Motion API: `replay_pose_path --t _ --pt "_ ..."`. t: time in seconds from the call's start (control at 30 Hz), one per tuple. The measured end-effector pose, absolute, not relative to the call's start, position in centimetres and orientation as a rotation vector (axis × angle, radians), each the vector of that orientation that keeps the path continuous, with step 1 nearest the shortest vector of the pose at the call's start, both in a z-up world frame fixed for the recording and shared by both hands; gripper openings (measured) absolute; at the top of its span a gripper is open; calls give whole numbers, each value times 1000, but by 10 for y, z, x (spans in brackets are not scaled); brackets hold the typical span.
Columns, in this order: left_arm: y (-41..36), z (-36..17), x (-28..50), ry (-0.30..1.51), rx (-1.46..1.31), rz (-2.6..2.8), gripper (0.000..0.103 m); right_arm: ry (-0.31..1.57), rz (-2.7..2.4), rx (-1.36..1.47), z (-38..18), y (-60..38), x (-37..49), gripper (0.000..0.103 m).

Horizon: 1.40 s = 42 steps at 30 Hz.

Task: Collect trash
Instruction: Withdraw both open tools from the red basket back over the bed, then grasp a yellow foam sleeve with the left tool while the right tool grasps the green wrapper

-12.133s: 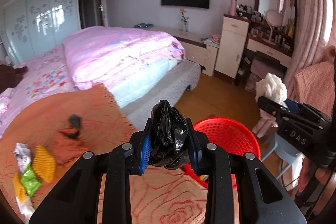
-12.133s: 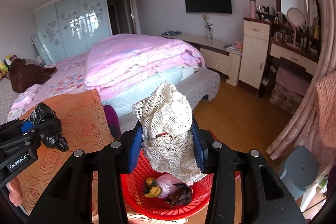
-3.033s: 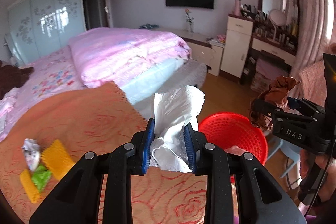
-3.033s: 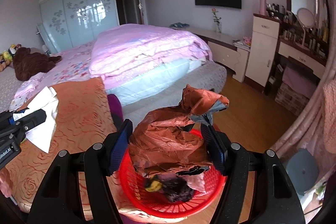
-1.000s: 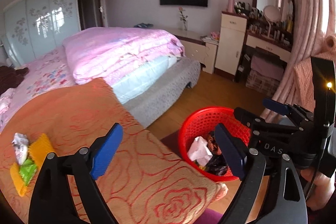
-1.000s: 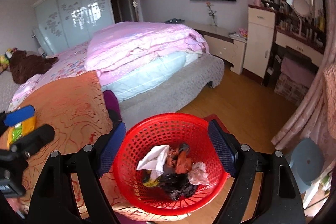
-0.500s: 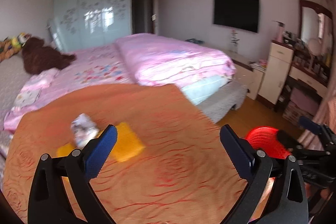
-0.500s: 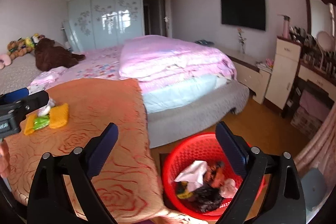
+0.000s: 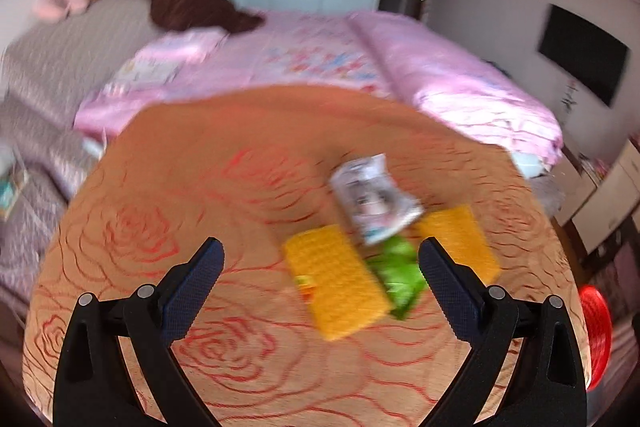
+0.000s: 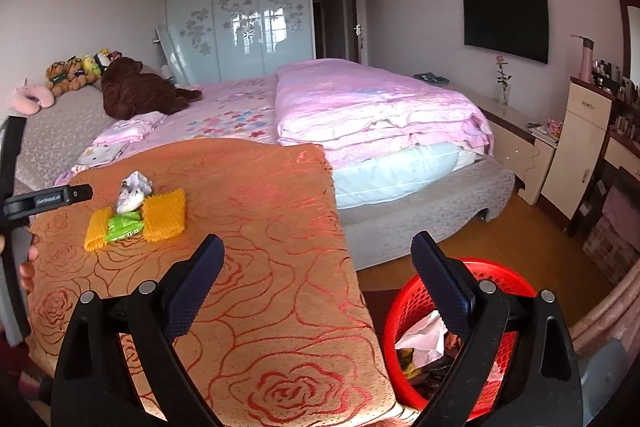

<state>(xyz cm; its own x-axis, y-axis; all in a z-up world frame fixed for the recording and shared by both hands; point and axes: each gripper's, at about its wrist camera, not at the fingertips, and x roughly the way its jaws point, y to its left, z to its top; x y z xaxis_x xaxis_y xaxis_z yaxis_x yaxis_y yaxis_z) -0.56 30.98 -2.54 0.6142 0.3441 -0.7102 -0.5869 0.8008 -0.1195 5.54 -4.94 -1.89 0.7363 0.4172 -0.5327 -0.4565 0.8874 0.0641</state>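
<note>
A small trash pile lies on the orange rose-patterned blanket (image 9: 224,187): a crumpled white wrapper (image 9: 374,203), a green wrapper (image 9: 396,275) and two yellow packets (image 9: 336,291). My left gripper (image 9: 320,267) hovers just short of the pile, open and empty, and the view is blurred. The same pile (image 10: 136,213) shows at the left in the right wrist view, with a left gripper finger (image 10: 60,197) beside it. My right gripper (image 10: 316,267) is open and empty over the blanket's edge. The red basket (image 10: 516,279) stands on the floor behind its right finger, holding a white tissue (image 10: 424,339) and dark trash.
The red basket (image 9: 596,331) peeks in at the right edge of the left wrist view. A pink duvet (image 10: 360,103) and a brown plush (image 10: 136,91) lie on the bed. A cabinet (image 10: 576,147) and a dressing table stand at the right, past wooden floor (image 10: 480,239).
My left gripper has swung left from beside the basket to the trash pile on the blanket. The right gripper has turned left, and the basket has slid to its lower right.
</note>
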Motion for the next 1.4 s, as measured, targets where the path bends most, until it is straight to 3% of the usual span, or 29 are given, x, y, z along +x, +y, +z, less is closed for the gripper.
replay_pose_path --t 0.1,0.2,0.37,0.5,0.57,0.73,1.23,1.4 --pt "326 -37 -6 761 -421 556 93 578 478 -71 -21 -49 56 92" --pt "328 -46 1 786 -437 528 82 590 473 -66 -24 -50 58 92" --pt "321 -63 12 839 -444 479 55 601 476 -71 -27 -47 58 92" --pt "315 -66 13 842 -412 485 48 609 479 -75 -28 -45 59 92" --pt "315 -66 12 840 -410 483 37 614 484 -78 -30 -43 59 92" --pt "312 -67 9 827 -416 457 24 624 518 -89 -30 -29 61 92" --pt "316 -37 -22 732 -378 492 21 677 761 -165 -31 88 64 91" --pt "321 -35 -30 717 -382 506 21 701 846 -216 -35 133 64 82"
